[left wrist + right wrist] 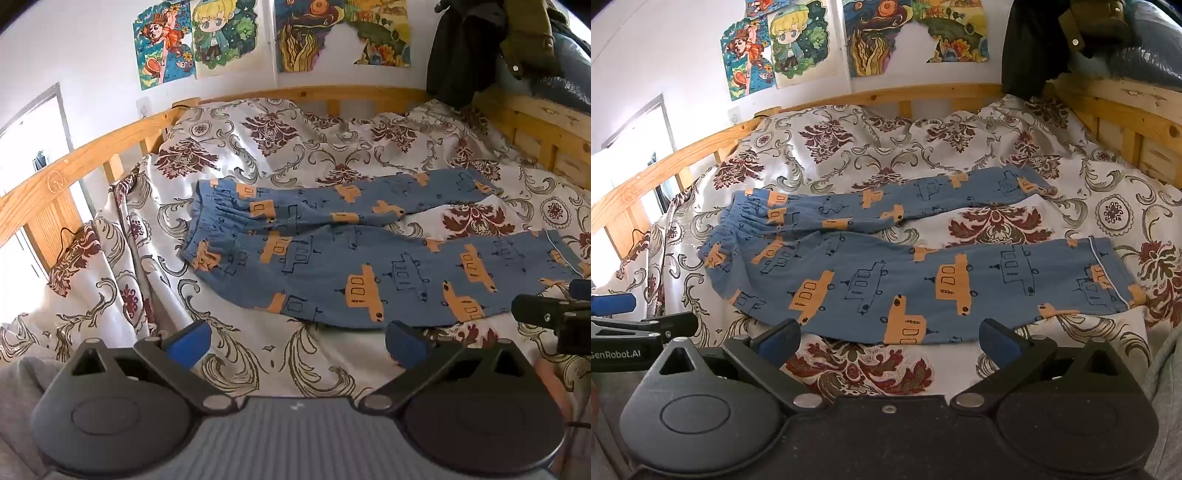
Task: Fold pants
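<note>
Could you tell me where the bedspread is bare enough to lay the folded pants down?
Free: the wide band between the pants and the far headboard rail, and the strip between the near leg and the open right gripper. The wedge between the two legs is narrow. The right corner is crowded by hanging dark clothes.

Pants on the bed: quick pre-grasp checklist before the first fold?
1. Pants spread flat, unfolded, on the patterned bedspread: ok.
2. Legs splayed apart, bedspread showing between them: not ok for a lengthwise fold until aligned.
3. Waistband bunched at the left end: not ok, smooth first.
4. Left gripper open, holding nothing, short of the near leg: ok.
5. Right gripper open, holding nothing, at the near leg's edge: ok.
6. Far leg's cuff within reach: cannot tell.
</note>
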Demonstrator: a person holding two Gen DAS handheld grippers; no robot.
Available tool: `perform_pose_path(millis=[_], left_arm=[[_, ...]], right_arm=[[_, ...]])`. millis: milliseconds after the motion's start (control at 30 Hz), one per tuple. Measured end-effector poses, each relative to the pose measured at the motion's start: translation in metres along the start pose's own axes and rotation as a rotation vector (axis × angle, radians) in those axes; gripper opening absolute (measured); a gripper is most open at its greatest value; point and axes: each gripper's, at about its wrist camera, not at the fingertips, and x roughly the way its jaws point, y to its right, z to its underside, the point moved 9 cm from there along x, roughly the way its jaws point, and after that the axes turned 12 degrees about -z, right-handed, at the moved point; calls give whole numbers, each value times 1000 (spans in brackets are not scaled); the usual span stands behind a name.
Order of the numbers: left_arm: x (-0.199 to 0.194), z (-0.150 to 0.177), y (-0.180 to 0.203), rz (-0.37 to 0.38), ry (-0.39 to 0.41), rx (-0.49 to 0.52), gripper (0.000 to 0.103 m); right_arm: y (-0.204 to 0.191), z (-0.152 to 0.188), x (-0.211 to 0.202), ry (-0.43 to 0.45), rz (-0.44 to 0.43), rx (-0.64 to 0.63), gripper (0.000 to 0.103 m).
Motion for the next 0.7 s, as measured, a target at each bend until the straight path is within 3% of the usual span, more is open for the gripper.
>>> perform_pose_path(millis=[700], left_arm=[[0, 1, 0, 1, -6, -1, 103]], right_arm=[[0, 1, 0, -3, -2, 5, 102]])
